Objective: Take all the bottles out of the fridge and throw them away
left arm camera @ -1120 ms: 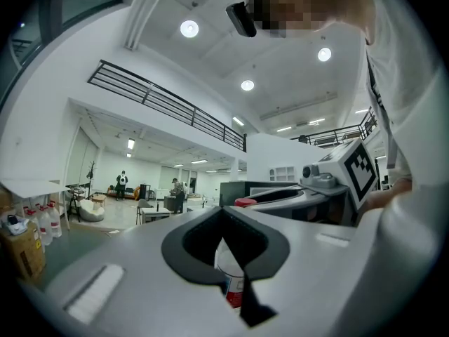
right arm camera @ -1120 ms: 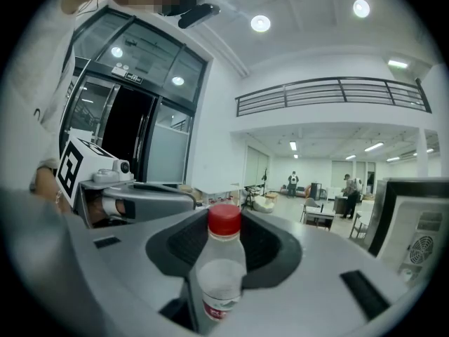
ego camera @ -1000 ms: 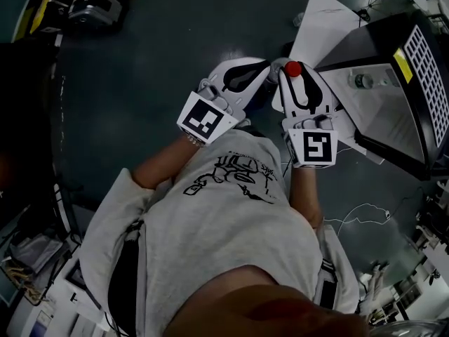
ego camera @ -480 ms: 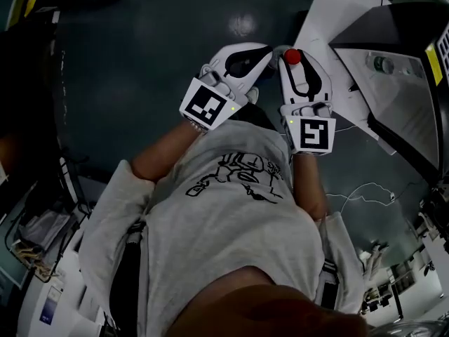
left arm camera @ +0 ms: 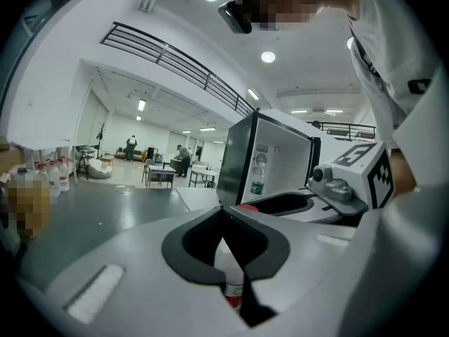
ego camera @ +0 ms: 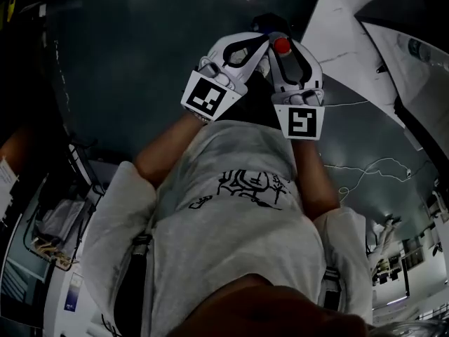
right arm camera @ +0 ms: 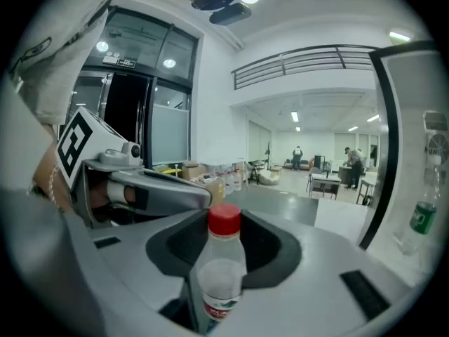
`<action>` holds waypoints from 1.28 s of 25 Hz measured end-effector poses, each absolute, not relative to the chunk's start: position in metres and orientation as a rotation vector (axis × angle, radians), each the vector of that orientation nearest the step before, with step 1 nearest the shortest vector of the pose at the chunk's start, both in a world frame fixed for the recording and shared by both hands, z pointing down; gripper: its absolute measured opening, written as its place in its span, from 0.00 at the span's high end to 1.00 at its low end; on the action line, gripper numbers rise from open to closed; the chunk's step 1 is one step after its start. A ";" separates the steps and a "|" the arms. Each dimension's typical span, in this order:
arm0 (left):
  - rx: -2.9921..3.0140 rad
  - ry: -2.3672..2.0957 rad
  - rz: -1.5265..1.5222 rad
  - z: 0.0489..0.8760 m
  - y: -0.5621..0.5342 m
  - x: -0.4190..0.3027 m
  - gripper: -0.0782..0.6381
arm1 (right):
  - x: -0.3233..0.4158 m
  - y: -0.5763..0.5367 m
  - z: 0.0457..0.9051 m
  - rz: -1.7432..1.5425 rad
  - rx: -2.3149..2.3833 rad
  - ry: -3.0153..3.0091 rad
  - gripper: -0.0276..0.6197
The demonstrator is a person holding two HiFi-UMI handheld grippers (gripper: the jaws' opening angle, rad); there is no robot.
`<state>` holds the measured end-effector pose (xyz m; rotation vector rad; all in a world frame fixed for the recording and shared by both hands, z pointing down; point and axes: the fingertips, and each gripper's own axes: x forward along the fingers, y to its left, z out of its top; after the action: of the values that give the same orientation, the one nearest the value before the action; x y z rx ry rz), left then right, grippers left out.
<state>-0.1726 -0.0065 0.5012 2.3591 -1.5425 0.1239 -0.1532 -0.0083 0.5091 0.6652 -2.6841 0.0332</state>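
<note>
My right gripper (ego camera: 282, 35) is shut on a clear bottle with a red cap (ego camera: 282, 45). In the right gripper view that bottle (right arm camera: 223, 265) stands upright between the jaws, cap above them. My left gripper (ego camera: 257, 44) is pressed close beside the right one. In the left gripper view a white bottle with a red label (left arm camera: 230, 276) shows low in the gap of the left gripper (left arm camera: 226, 213), whose tips nearly meet in front of it. The open fridge (ego camera: 421, 55) lies at the upper right. A green-labelled bottle (left arm camera: 258, 175) stands inside it, seen too in the right gripper view (right arm camera: 423, 215).
The fridge's white door (ego camera: 351, 41) swings out over the dark floor. Cables (ego camera: 365, 174) trail on the floor at the right. Cartons and jugs (right arm camera: 210, 177) stand along the wall. Benches with clutter (ego camera: 56, 223) are at the left.
Both grippers have sunk together toward the floor, each with its bottle, and now sit higher in the head view. The fridge has slid toward the right edge.
</note>
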 end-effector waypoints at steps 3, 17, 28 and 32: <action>2.341 -1.532 0.165 0.541 0.001 -0.172 0.88 | -0.151 -0.004 0.551 0.033 0.692 -2.660 0.73; 2.287 -1.544 0.212 0.683 0.010 -0.175 0.88 | -0.143 0.005 0.708 0.088 0.757 -2.562 0.73; 2.326 -1.511 0.241 0.740 0.009 -0.169 0.88 | -0.131 -0.005 0.764 0.129 0.867 -2.516 0.73; 2.312 -1.505 0.187 0.713 0.009 -0.161 0.88 | -0.127 -0.001 0.739 0.146 0.868 -2.523 0.73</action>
<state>-0.1611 0.0093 0.7130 2.3115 -1.5052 0.1873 -0.1269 -0.0013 0.7388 0.8675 -2.5232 0.1464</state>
